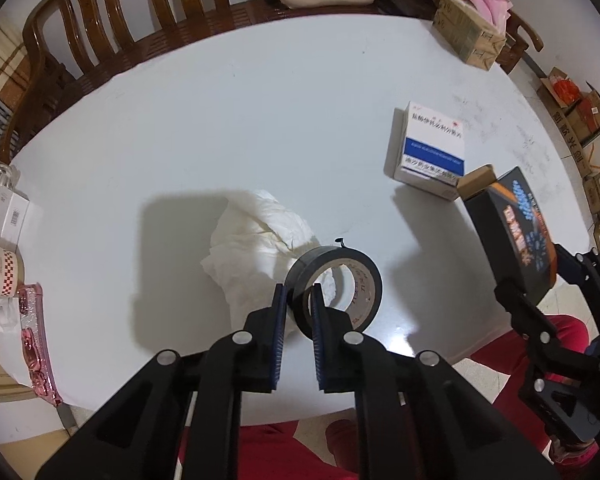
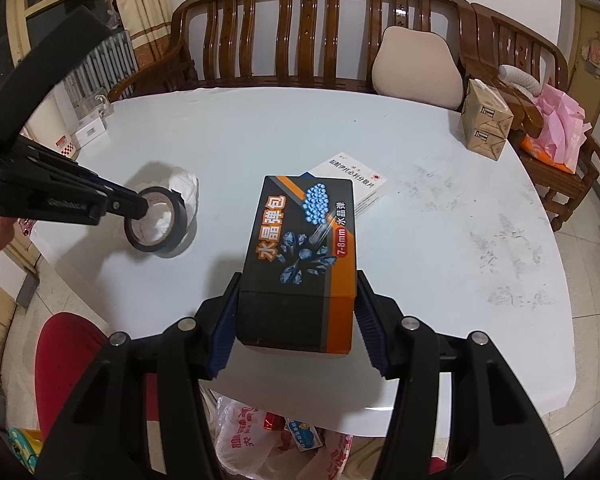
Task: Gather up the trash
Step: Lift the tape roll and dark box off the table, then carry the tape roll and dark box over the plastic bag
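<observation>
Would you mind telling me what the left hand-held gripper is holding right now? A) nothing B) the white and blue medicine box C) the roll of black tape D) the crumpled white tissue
C: the left hand-held gripper is shut on the wall of the roll of black tape, one finger inside the ring, beside the crumpled white tissue.

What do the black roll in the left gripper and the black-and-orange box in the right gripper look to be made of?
The tape roll looks like smooth black plastic tape, probably vinyl, with a slight sheen, wound on a pale printed core that seems to be cardboard. The black-and-orange box looks like printed cardboard with a fairly matte finish: an unprinted brown flap shows at its far end in the left wrist view.
</observation>
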A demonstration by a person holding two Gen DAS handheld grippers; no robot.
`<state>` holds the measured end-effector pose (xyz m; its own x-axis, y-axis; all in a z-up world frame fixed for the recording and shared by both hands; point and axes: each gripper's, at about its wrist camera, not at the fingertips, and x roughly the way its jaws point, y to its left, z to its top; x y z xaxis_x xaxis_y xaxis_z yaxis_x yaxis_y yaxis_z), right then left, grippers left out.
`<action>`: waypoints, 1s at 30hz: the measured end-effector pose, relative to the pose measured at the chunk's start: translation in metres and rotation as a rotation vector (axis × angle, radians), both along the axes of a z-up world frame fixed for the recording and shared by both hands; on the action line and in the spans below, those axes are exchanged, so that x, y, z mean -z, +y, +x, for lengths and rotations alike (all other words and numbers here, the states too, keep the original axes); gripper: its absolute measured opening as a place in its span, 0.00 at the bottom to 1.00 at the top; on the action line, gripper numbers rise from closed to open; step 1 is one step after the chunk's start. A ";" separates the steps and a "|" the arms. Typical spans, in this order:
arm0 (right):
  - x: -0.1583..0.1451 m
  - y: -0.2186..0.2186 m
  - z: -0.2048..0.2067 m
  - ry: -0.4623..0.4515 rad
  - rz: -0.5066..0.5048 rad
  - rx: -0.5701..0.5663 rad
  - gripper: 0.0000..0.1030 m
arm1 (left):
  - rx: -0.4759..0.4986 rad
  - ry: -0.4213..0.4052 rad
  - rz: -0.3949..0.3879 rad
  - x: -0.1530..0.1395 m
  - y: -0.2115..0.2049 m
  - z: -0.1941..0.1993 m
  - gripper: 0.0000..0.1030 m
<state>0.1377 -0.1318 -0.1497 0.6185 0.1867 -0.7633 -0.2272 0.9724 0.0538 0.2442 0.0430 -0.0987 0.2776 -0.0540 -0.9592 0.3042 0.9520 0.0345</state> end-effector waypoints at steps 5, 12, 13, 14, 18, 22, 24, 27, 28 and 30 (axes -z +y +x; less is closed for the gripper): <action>-0.007 -0.004 -0.003 -0.016 -0.003 0.002 0.52 | 0.001 -0.034 -0.020 -0.018 0.001 -0.008 0.12; -0.032 -0.010 -0.012 -0.062 -0.025 -0.003 0.52 | 0.028 -0.083 -0.039 -0.040 -0.005 -0.029 0.12; -0.037 -0.010 -0.015 -0.070 -0.027 -0.007 0.52 | 0.034 -0.089 -0.041 -0.043 -0.006 -0.034 0.12; -0.041 -0.011 -0.017 -0.077 -0.030 -0.010 0.52 | 0.038 -0.095 -0.044 -0.045 -0.007 -0.037 0.12; -0.063 -0.013 -0.035 -0.109 -0.043 -0.030 0.52 | 0.055 -0.130 -0.064 -0.058 -0.012 -0.060 0.12; -0.081 -0.017 -0.059 -0.131 -0.052 -0.046 0.52 | 0.064 -0.172 -0.075 -0.070 -0.014 -0.086 0.12; -0.087 -0.017 -0.070 -0.136 -0.056 -0.055 0.52 | 0.070 -0.185 -0.082 -0.074 -0.013 -0.097 0.12; -0.093 -0.015 -0.090 -0.153 -0.081 -0.060 0.52 | 0.079 -0.204 -0.092 -0.078 -0.015 -0.117 0.12; -0.093 -0.014 -0.096 -0.157 -0.086 -0.061 0.52 | 0.084 -0.209 -0.094 -0.078 -0.016 -0.122 0.12; -0.094 -0.014 -0.109 -0.160 -0.090 -0.065 0.52 | 0.092 -0.217 -0.094 -0.077 -0.019 -0.135 0.12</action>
